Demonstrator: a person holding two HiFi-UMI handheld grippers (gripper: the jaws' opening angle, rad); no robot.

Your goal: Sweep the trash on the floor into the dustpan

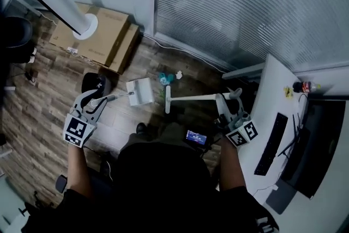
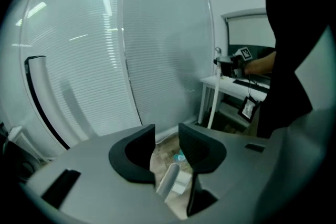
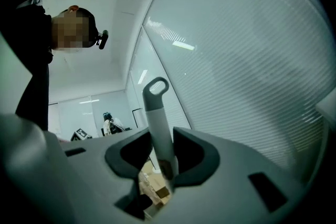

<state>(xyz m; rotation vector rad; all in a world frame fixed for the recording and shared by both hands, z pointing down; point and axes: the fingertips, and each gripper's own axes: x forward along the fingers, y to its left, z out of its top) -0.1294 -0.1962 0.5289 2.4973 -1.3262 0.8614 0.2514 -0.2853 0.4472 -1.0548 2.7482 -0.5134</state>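
A white dustpan [image 1: 140, 91] sits on the wood floor, its grey handle [image 1: 113, 97] pointing left. My left gripper [image 1: 100, 102] is at that handle. In the left gripper view the jaws of the left gripper [image 2: 167, 144] stand apart with the handle [image 2: 169, 180] lying loose between them. Teal and white trash [image 1: 168, 78] lies just beyond the dustpan, and shows as a teal scrap [image 2: 180, 156] past the jaws. The white broom [image 1: 191, 97] lies low across the floor, head towards the dustpan. My right gripper [image 1: 223, 103] is shut on the broom handle [image 3: 157, 123], whose loop end sticks up above the right gripper [image 3: 163, 150].
Cardboard boxes [image 1: 101, 35] and a white pole's round base [image 1: 85, 25] stand at the back left. A black chair base [image 1: 96, 83] is beside my left gripper. A white desk [image 1: 272, 84] with keyboard [image 1: 272, 143] and monitor [image 1: 316, 144] fills the right. Blinds [image 1: 234, 3] line the far wall.
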